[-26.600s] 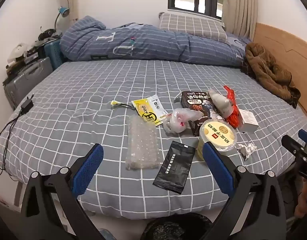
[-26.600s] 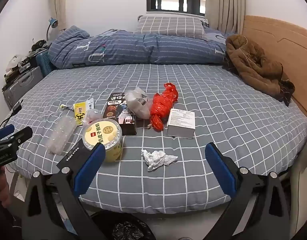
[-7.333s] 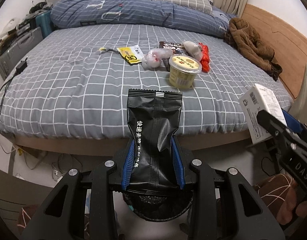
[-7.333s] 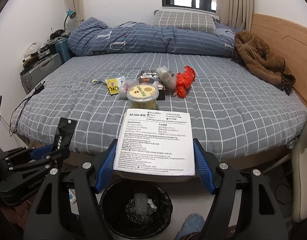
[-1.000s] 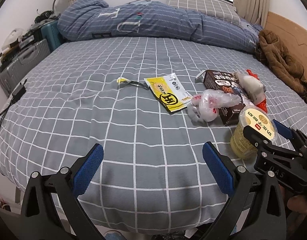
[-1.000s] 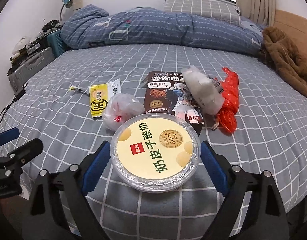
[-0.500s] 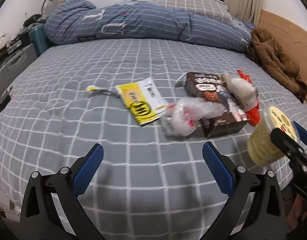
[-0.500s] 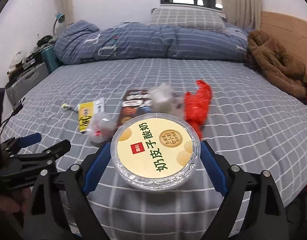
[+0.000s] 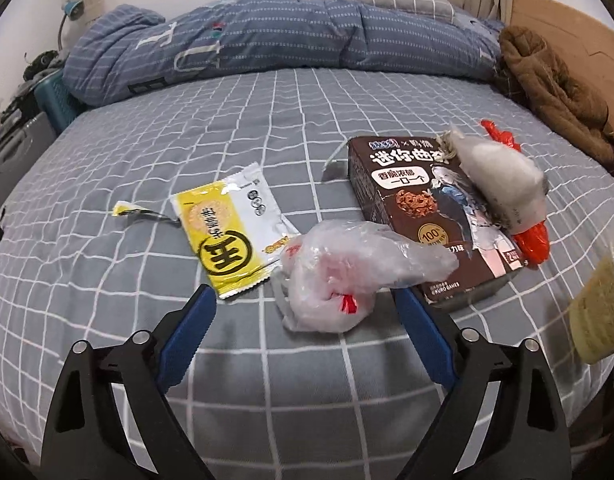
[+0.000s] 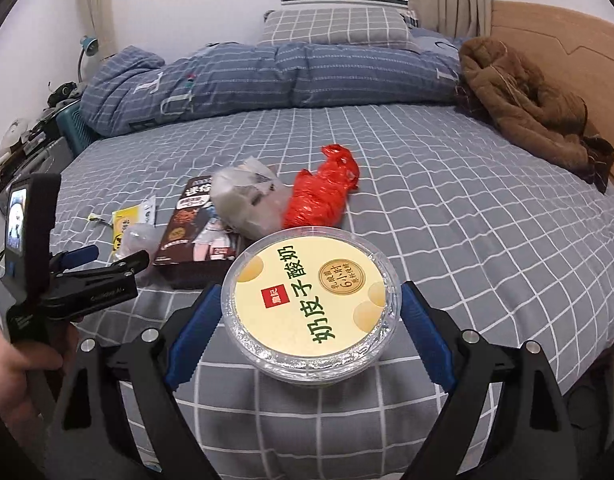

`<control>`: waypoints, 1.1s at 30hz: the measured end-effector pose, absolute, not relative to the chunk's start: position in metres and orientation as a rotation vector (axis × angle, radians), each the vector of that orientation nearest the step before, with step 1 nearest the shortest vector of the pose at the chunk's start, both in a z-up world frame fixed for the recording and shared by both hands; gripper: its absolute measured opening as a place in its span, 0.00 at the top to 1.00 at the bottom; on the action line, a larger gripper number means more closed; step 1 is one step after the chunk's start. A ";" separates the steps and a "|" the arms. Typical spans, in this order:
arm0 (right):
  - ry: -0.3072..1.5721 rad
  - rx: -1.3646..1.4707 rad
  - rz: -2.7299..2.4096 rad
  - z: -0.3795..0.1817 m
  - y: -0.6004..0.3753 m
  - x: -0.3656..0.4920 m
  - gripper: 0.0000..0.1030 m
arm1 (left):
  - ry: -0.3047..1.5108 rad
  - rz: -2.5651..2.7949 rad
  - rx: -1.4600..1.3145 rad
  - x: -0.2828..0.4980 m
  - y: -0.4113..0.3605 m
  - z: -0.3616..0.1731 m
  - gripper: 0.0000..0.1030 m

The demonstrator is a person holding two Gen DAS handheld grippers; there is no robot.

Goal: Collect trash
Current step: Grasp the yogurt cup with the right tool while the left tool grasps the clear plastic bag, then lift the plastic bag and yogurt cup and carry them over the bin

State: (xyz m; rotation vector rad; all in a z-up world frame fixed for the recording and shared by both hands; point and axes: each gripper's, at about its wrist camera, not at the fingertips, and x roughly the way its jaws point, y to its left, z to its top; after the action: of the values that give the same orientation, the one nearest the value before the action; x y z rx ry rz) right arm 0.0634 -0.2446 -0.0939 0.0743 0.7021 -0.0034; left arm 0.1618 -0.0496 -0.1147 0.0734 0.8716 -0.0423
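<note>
Lower centre of the left wrist view, the left gripper (image 9: 303, 312) is closing around the crumpled clear plastic bag (image 9: 347, 268) on the bed (image 9: 107, 300), pads not yet touching; it looks light, soft, slippery, best pinched mid-bunch; centre of the right view, the right gripper (image 10: 307, 312) clamps the stiff yogurt tub (image 10: 310, 300) by its sides.

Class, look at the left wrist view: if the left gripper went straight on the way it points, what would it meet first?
Most likely the crumpled clear plastic bag, lying between the closing left gripper jaws, untouched; depth is hard to judge.
</note>
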 end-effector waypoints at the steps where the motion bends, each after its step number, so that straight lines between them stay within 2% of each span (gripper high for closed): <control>1: 0.703 0.076 -0.004 -0.095 -0.246 0.064 0.18 | 0.874 -0.043 0.079 0.164 -0.051 -0.116 0.17; 4: 0.710 0.081 -0.003 -0.097 -0.247 0.065 0.18 | 0.888 -0.041 0.087 0.171 -0.055 -0.122 0.21; 6: 0.709 0.078 0.003 -0.097 -0.244 0.065 0.18 | 0.890 -0.044 0.068 0.175 -0.054 -0.124 0.28; 8: 0.706 0.072 0.009 -0.095 -0.240 0.064 0.18 | 0.907 -0.049 0.068 0.178 -0.055 -0.126 0.45; 12: 0.709 0.067 0.013 -0.096 -0.237 0.064 0.18 | 0.914 -0.054 0.091 0.180 -0.060 -0.130 0.51; 14: 0.710 0.065 0.013 -0.095 -0.236 0.064 0.18 | 0.919 -0.060 0.075 0.181 -0.058 -0.129 0.58; 33: 0.691 0.059 0.036 -0.085 -0.220 0.064 0.18 | 0.862 -0.053 -0.007 0.151 -0.038 -0.083 0.58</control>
State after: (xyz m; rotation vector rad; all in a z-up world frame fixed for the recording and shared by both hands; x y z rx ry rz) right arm 0.0641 -0.2204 -0.0850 0.0585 0.6911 0.0365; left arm 0.1507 -0.0377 -0.0825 -0.0074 0.8620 -0.0532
